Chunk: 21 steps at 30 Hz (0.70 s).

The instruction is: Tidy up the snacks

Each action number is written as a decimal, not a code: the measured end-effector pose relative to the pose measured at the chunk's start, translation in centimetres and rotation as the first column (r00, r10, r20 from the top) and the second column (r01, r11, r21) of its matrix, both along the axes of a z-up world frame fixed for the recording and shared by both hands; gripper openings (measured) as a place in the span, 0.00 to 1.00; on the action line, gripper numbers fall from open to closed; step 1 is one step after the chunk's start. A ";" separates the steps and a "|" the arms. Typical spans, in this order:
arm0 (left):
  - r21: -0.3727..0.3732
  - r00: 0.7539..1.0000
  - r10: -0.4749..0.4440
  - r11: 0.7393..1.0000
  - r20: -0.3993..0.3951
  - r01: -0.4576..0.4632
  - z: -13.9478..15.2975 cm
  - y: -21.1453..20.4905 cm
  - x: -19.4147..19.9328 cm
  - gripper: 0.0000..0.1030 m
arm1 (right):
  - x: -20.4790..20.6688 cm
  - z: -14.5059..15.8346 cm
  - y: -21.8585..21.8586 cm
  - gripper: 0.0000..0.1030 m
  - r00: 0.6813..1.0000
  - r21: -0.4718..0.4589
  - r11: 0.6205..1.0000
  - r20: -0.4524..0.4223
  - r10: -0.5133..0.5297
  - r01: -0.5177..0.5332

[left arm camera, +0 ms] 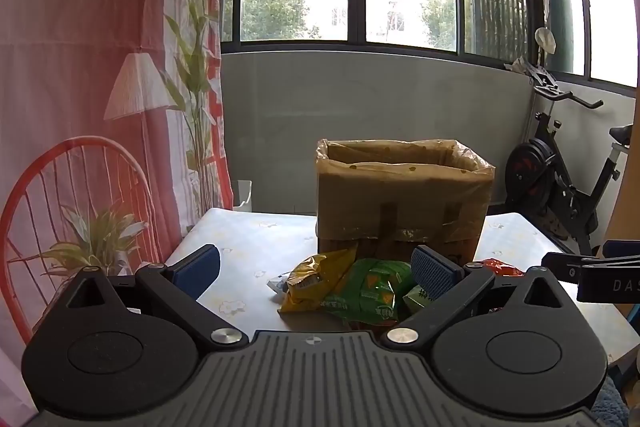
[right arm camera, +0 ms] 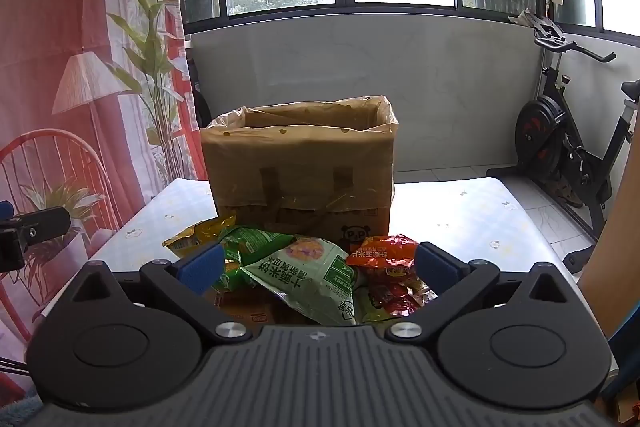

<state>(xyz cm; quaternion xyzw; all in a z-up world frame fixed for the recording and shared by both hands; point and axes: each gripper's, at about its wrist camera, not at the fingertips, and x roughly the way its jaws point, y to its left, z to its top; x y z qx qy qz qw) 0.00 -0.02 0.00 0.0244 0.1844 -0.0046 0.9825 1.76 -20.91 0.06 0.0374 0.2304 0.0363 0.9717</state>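
Broadly, a table point(right arm camera: 460, 223) w/ a pale flower-print cover is seen in front of a big window; a curtain point(left arm camera: 80, 67) printed w/ a lamp, chair & plants hangs at the left, and an exercise bike point(right arm camera: 560, 155) stands on the floor at the right, well apart from the snacks. Upright near the table's middle, a cardboard box point(right arm camera: 304, 175) is seen, open at the top & lined w/ a clear plastic bag folded over its rim. Just in front of the box, a heap of snack packs is piled: a large pale-green pack point(right arm camera: 308, 279) lies on top at the centre, a darker green pack point(left arm camera: 368, 291) is partly under it, a yellow pack point(left arm camera: 316, 279) is at the heap's left side, and a red pack point(right arm camera: 384, 255) is at the right, near the box's front corner. The left gripper point(left arm camera: 316, 273) is held above the heap's left part, fingers spread wide, nothing gripped. The right gripper point(right arm camera: 320, 267) is held over the heap's centre, likewise spread wide apart, w/ no pack pressed by either pad.
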 end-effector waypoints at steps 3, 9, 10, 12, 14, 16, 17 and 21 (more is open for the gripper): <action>-0.001 1.000 0.000 1.000 -0.001 0.000 0.0 0.0 0.0 1.00 | 0.0 0.0 0.0 1.00 1.000 0.000 1.000 0.000 0.001 -0.001; -0.003 1.000 0.000 1.000 -0.005 0.000 -0.1 0.0 0.2 1.00 | 0.1 -0.4 -0.1 1.00 1.000 0.003 1.000 -0.007 0.000 0.000; -0.003 1.000 0.000 1.000 -0.005 0.000 -0.1 0.0 0.3 1.00 | 0.1 -0.4 -0.1 1.00 1.000 0.004 1.000 -0.008 -0.001 0.001; 0.000 1.000 0.000 1.000 -0.001 0.000 0.0 -0.1 -0.1 1.00 | 0.1 -0.4 -0.1 1.00 1.000 0.004 1.000 -0.009 0.000 0.000; -0.001 1.000 0.000 1.000 0.000 0.000 0.0 -0.1 -0.1 1.00 | 0.2 -0.4 -0.1 1.00 1.000 0.004 1.000 -0.010 -0.001 0.001; 0.001 1.000 0.001 1.000 0.001 -0.001 0.0 -0.1 -0.1 1.00 | 0.2 -0.5 -0.1 1.00 1.000 0.005 1.000 -0.011 0.000 0.000; 0.000 1.000 0.001 1.000 0.002 -0.001 -0.1 -0.1 -0.1 1.00 | 0.2 -0.5 -0.2 1.00 1.000 0.006 1.000 -0.012 -0.001 0.001; 0.000 1.000 0.001 1.000 0.003 -0.001 -0.3 -0.5 -0.3 1.00 | 0.1 -0.6 -0.1 1.00 1.000 0.010 1.000 -0.018 0.000 0.000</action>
